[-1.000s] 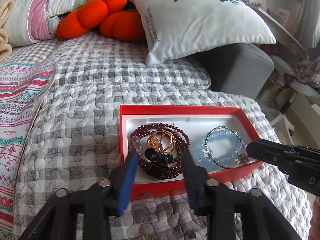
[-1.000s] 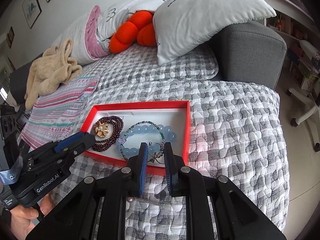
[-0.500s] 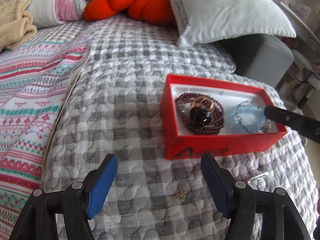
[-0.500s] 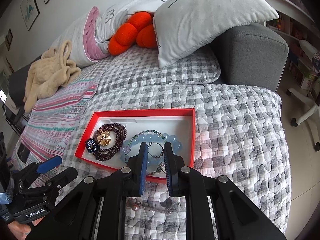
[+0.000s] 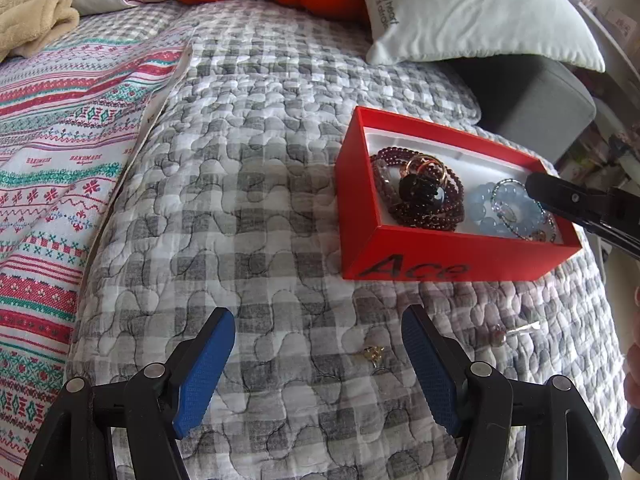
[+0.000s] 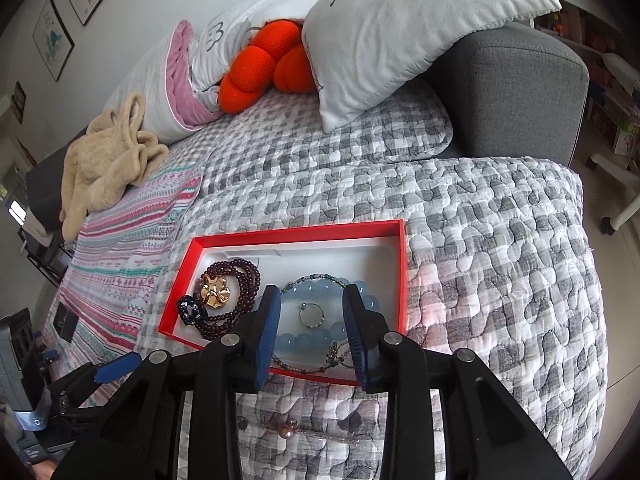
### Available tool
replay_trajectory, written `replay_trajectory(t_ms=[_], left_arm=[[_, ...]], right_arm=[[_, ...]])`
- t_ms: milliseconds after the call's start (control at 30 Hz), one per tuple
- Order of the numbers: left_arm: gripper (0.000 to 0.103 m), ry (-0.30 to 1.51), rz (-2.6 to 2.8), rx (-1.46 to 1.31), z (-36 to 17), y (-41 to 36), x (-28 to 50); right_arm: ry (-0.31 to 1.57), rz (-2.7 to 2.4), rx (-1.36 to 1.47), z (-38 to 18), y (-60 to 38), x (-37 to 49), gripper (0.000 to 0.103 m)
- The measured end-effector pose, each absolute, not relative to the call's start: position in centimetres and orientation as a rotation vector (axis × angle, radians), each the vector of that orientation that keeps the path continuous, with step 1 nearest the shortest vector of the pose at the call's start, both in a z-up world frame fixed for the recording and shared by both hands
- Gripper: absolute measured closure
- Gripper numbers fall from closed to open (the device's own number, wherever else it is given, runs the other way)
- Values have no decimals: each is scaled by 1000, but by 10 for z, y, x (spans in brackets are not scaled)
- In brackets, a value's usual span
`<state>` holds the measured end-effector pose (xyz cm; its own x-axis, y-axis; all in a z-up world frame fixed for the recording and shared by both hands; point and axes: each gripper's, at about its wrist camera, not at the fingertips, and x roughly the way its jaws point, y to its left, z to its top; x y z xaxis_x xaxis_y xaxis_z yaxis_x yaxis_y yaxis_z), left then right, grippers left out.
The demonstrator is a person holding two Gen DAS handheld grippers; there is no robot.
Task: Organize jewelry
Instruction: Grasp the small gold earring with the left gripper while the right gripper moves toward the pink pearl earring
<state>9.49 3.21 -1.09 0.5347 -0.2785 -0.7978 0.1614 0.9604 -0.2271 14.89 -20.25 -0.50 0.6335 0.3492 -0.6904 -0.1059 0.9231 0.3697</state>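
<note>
— Status of the left tongs (image 5: 316, 360)?

— Spread wide apart, holding nothing. They hover low over the grey checked quilt (image 5: 248, 208), short of the red box (image 5: 420, 266). A small gold earring (image 5: 374, 354) lies on the quilt between the two blue pads, closer to the right one.

— And the right tongs (image 6: 310, 336)?

— Parted, gripping nothing. Their tips sit over the near right part of the red box (image 6: 402, 276), straddling the pale blue bead bracelet (image 6: 320, 336). A thin silver ring (image 6: 312, 315) lies inside that bracelet's loop.

— Contents of the box?

— Left section: a dark red bead bracelet (image 6: 240, 300) with a gold flower piece (image 6: 215, 295) resting on it and a dark blue ornament (image 6: 191, 309) at its near left edge. Right section: the blue bracelet, with a thin green-and-purple beaded strand (image 6: 316, 279) around it.

— Anything loose outside the box?

— A pearl-headed pin (image 6: 294, 429) lies on the quilt just in front of the box, below the right tongs. In the left wrist view it appears near the quilt's right side (image 5: 516, 330).

— Surroundings?

— An orange knot cushion (image 6: 264, 64) and a white pillow (image 6: 400, 28) at the head of the bed.
</note>
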Motion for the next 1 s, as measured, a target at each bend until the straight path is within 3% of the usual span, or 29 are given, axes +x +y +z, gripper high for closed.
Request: replay_trajectory(t_ms=[233,300,333,500,800,1000], left_arm=[[31,960,-281,-118,-9,27,87],[31,954,-295,-106,-11,25,84],[31,952,-311,-100,-12,23,82],[33,910,-390,-34,-19,11,70],[74,907,-468,47,-38,5,61],[78,910,-471,15,-39,5,67]], right_arm=[[826,256,265,13,-203,123,65],[819,246,257,14,-206,111,49],[812,236,257,14,-208,105,46],[836,197,221,-3,-214,86,44],[951,212,53,-44,-198,72,44],[969,238,-12,-55,-190,68,44]])
